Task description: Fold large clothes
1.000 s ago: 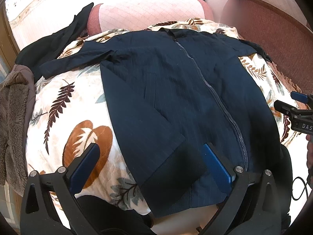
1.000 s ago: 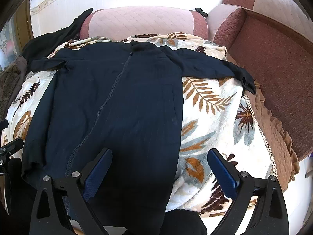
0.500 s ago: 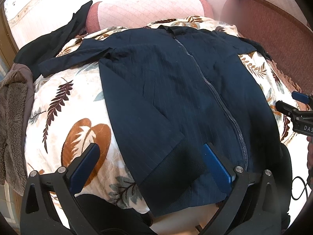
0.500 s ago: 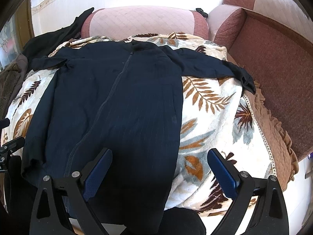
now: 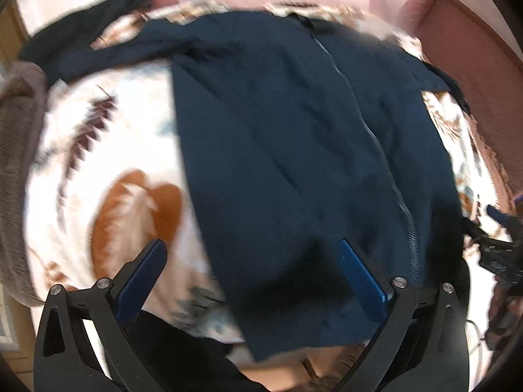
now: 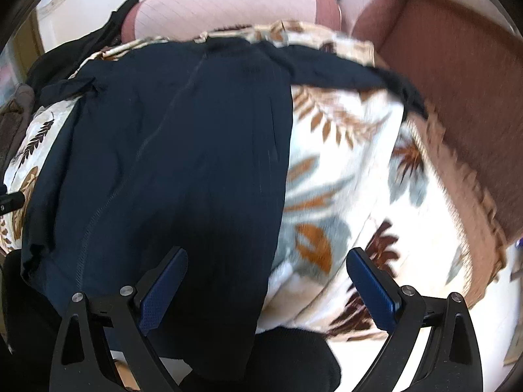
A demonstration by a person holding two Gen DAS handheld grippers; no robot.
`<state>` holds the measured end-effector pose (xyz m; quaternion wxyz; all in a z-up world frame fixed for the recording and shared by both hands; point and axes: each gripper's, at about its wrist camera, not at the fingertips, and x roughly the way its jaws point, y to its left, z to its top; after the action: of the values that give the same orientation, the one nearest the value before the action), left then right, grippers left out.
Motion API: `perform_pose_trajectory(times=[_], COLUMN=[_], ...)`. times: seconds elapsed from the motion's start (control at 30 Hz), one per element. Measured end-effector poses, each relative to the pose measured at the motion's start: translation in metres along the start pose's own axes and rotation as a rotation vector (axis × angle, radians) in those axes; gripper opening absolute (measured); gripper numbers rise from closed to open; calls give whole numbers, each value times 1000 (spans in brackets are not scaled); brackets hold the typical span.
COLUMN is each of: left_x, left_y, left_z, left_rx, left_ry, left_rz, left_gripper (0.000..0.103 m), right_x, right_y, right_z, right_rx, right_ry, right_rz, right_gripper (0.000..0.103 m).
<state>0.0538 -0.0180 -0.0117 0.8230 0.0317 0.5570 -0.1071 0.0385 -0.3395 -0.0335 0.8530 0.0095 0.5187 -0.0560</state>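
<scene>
Both wrist views are motion-blurred. The left view shows what the right barely catches: a grey-brown fuzzy throw (image 5: 16,163) bunched far to the left of the left hand-held gripper (image 5: 251,274), and, at the far right edge, part of the other hand-held gripper's black frame. The right view alone shows the jacket's right sleeve (image 6: 343,68) stretched out ahead and to the right of the right hand-held gripper (image 6: 266,281), its cuff reaching the ruffled brown edge (image 6: 483,202) of the sofa seat, with the reddish-brown sofa back (image 6: 457,81) beyond.

The navy zip jacket (image 5: 294,130) lies face up and spread flat on a white blanket printed with brown and orange leaves (image 5: 108,163), directly ahead of both hand-held grippers. Its zipper (image 5: 376,137) is closed and runs from the collar at the far end toward the hem at the near end. The hem hangs over the blanket's near edge, just in front of the blue finger pads. The left sleeve (image 5: 108,55) reaches out ahead and to the left of the left hand-held gripper. A pink cushion (image 6: 222,6) sits beyond the collar, and a black garment (image 5: 98,16) is draped at the far left.

Each hand-held gripper has its two fingers spread wide apart and holds nothing. The left one's right finger pad (image 5: 361,281) overlaps the jacket's hem area in view; whether it touches the cloth cannot be told.
</scene>
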Motion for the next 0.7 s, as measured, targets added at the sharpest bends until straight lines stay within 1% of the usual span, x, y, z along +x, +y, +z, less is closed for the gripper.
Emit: perform_pose_trajectory(times=[0.1,0.13,0.17,0.2,0.23,0.27,0.3,0.33,0.37,0.4,0.47,0.5,0.53,0.57,0.6,0.63,0.7], left_x=[14,20,24,29,31,33,32,29,26,22,15,10,7,5,6,6,7], left_y=[-16,-21,-24,-24,-22,-15,-8,3,14,29,49,61,68,74,81,86,98], left_z=[-8,-12,-15,-18,-20,-21,-21,-20,-19,-19,-23,-29,-33,-39,-48,-53,-63], left_rx=[37,55,64,73,72,61,44,9,-23,-68,-131,-169,-184,-192,-196,-199,-221], left_ry=[82,108,122,133,135,141,145,149,151,156,168,176,182,186,188,197,211], left_rz=[-55,-56,-49,-26,-2,11,19,16,4,-5,-35,-66,-69,-60,-40,-22,-16], left_gripper=[103,103,103,101,86,67,58,41,28,25,24,24,23,23,23,23,23], right_x=[15,18,23,25,23,18,13,8,2,-2,-26,-38,-48,-54,-55,-50,-27], right_y=[-3,-3,-1,1,3,6,7,6,2,-2,-19,-29,-38,-46,-52,-57,-56], right_z=[-9,-12,-15,-18,-19,-21,-21,-21,-20,-19,-14,-13,-12,-12,-13,-14,-20], right_rx=[27,33,40,39,30,4,-14,-28,-24,-12,13,31,50,59,65,72,87], right_ry=[59,76,99,100,85,45,19,2,-10,-23,-76,-105,-131,-145,-144,-124,-52], right_rz=[43,62,114,139,137,135,130,123,163,190,246,267,276,263,243,230,211], right_gripper=[98,97,96,92,84,76,45,6,3,2,2,1,1,1,1,1,1])
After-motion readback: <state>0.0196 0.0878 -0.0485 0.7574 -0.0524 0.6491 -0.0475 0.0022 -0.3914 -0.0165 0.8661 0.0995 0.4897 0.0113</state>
